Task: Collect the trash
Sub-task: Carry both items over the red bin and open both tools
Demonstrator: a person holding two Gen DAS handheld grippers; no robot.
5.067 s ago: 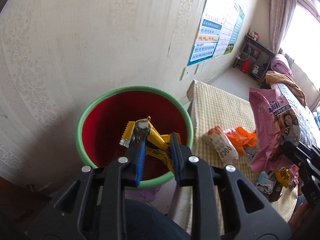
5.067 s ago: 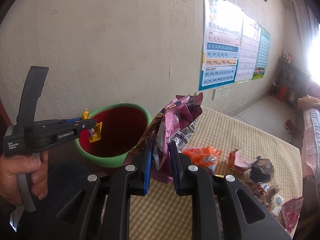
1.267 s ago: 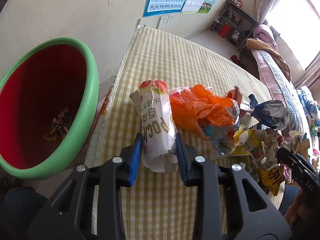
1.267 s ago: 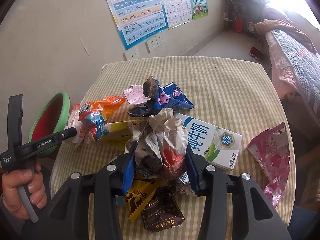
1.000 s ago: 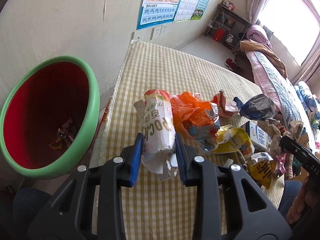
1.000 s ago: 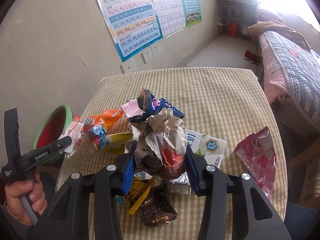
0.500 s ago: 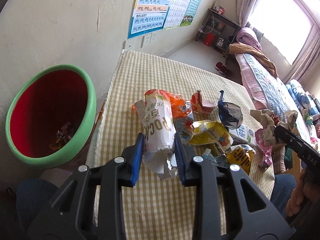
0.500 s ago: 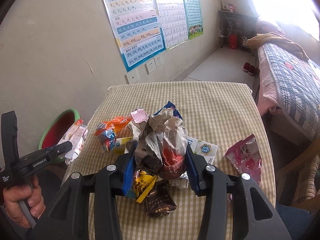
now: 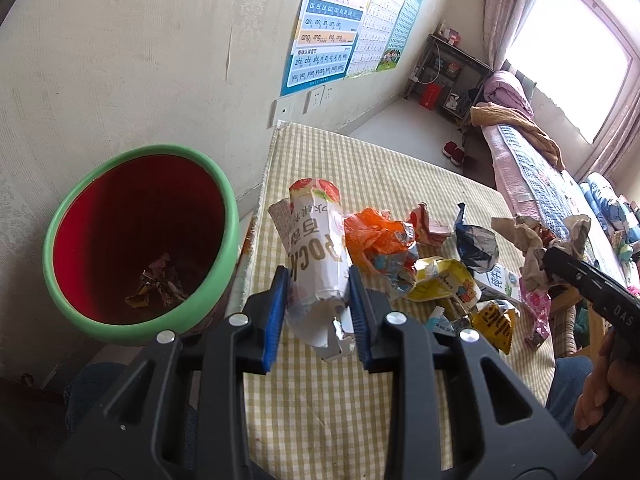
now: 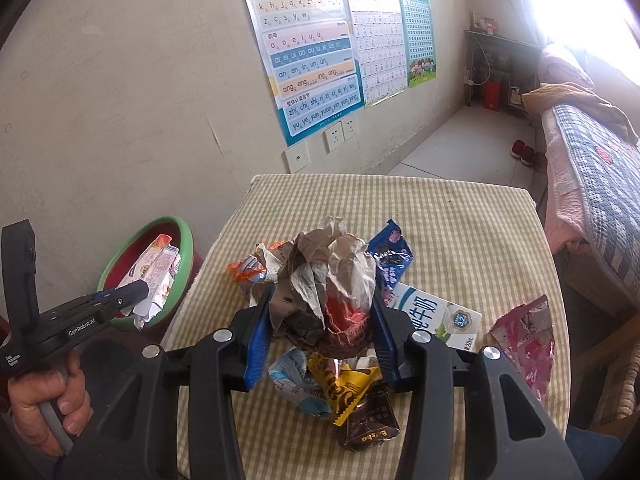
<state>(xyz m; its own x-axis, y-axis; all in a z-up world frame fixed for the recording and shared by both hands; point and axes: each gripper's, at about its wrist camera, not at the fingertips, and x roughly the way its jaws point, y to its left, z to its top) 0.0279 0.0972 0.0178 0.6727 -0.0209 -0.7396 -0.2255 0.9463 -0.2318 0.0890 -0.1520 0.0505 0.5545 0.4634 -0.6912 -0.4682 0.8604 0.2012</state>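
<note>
Left gripper (image 9: 316, 300) clamps white wrapper (image 9: 316, 248), frame centre; right gripper (image 10: 320, 320) clamps paper wad (image 10: 332, 276). Bin (image 9: 216, 200) left. Advice: carry both over rim, release above opening.

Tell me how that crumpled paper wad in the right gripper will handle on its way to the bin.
The crumpled paper wad looks light and squashy, dented between the right gripper pads. Loose folds stick out, so scraps might shed.

bin (image 9: 224, 216): 1 | table (image 10: 460, 216): 1 | wall posters (image 10: 308, 52): 3 | milk carton (image 10: 436, 316): 1 | red slippers (image 10: 524, 151): 2
</note>
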